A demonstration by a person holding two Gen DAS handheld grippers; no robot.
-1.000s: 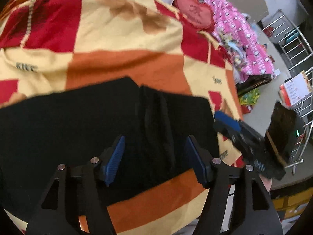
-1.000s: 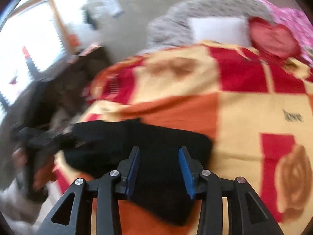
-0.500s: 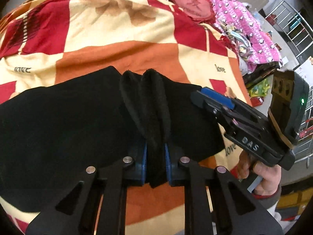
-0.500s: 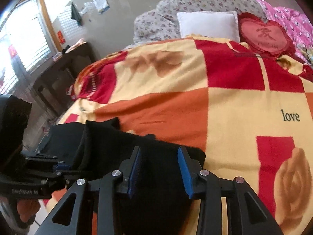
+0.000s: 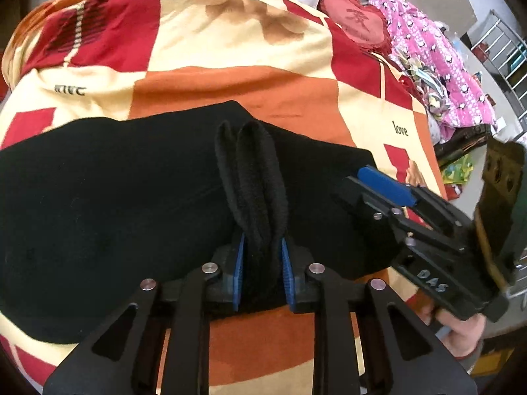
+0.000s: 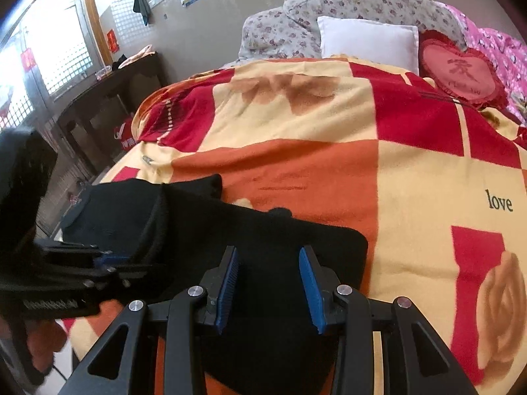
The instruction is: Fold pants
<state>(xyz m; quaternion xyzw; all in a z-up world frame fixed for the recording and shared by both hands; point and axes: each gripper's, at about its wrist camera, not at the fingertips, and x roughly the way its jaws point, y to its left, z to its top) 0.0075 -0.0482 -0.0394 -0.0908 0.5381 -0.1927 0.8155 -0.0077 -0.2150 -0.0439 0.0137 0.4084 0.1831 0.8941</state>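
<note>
A fold of the black pants was pinched tight by the left gripper, spread apart a second ago, while the right gripper was held apart, so lifting seemed ready.

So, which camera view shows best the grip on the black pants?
The left wrist view: the left gripper pinches a raised ridge of the black pants between its blue pads. The right wrist view shows that grip only sideways, dark and partly hidden.
</note>
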